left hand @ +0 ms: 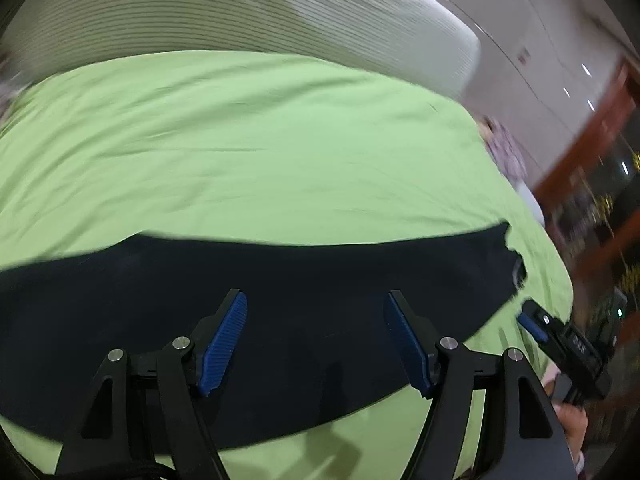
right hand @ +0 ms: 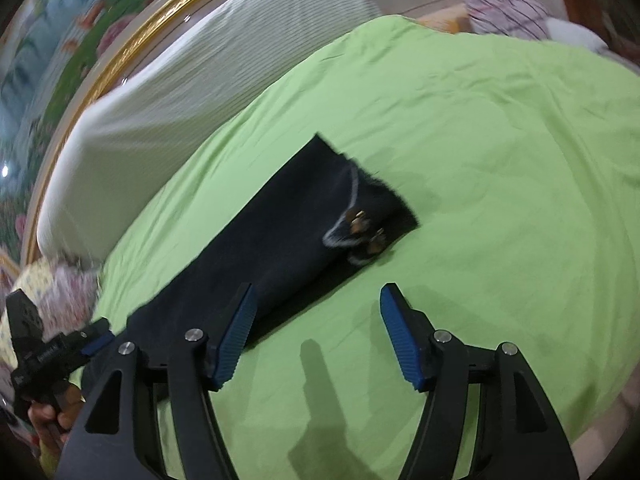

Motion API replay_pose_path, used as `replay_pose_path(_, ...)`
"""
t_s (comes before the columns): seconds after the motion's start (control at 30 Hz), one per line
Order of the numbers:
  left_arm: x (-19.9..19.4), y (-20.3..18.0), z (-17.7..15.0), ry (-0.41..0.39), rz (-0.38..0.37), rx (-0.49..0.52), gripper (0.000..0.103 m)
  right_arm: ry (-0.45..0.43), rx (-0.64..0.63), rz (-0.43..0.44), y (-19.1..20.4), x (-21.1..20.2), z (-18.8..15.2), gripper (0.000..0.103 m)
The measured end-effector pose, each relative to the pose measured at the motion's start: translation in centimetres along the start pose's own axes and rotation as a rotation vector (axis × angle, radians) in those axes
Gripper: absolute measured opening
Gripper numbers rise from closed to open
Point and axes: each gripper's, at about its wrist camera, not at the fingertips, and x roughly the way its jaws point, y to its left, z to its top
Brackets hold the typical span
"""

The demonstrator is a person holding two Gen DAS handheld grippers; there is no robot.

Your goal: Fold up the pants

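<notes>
Dark navy pants (left hand: 280,300) lie flat in a long strip across a green bedsheet (left hand: 240,152). In the right wrist view the pants (right hand: 280,240) run away to the waistband, which shows buttons and a pale lining. My left gripper (left hand: 316,320) is open and empty, hovering over the middle of the pants. My right gripper (right hand: 316,320) is open and empty, over the sheet beside the pants' near edge. The right gripper also shows in the left wrist view (left hand: 560,336), and the left gripper in the right wrist view (right hand: 60,352).
A white ribbed headboard (left hand: 280,12) stands behind the bed. Patterned pillows (right hand: 504,8) lie at the bed's edge. A gold-framed picture (right hand: 120,40) hangs on the wall. Dark red furniture (left hand: 600,140) stands to the right.
</notes>
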Motion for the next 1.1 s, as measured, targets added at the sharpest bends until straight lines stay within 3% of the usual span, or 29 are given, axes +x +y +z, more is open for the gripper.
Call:
replay_pose_path(0.13,3.1,-4.0,2.1,0.079,-0.043,0.125,0.076,0.015,0.075,0.041,-1.1,1.2,0.5,0.065)
replay_pose_path(0.37,8.1,-7.4,4.5,0.184,-0.124,0.225,0.077,-0.036,0.154,0.083,-1.2,2.7,1.1,0.061)
replay_pose_path(0.43,9.9,-8.1,5.1,0.226,-0.148,0.242,0.077,-0.038,0.165,0.059,-1.6,3.1,1.3,0.034)
replay_pose_path(0.53,12.4,-9.7,5.9,0.279,-0.183,0.269,0.077,-0.03,0.183,0.08,-2.5,3.7,1.3,0.014)
replay_pose_path(0.73,16.4,-14.5,7.0,0.349,-0.224,0.401,0.075,-0.063,0.201,0.175,-4.8,2.0,1.2,0.011)
replay_pose_path(0.9,18.9,-17.7,6.9,0.425,-0.285,0.461,0.06,-0.077,0.169,0.163,-3.8,1.7,0.4,0.011)
replay_pose_path(1.1,21.2,-21.2,7.4,0.47,-0.347,0.507,0.051,-0.068,0.161,0.176,-4.2,1.7,0.6,0.011)
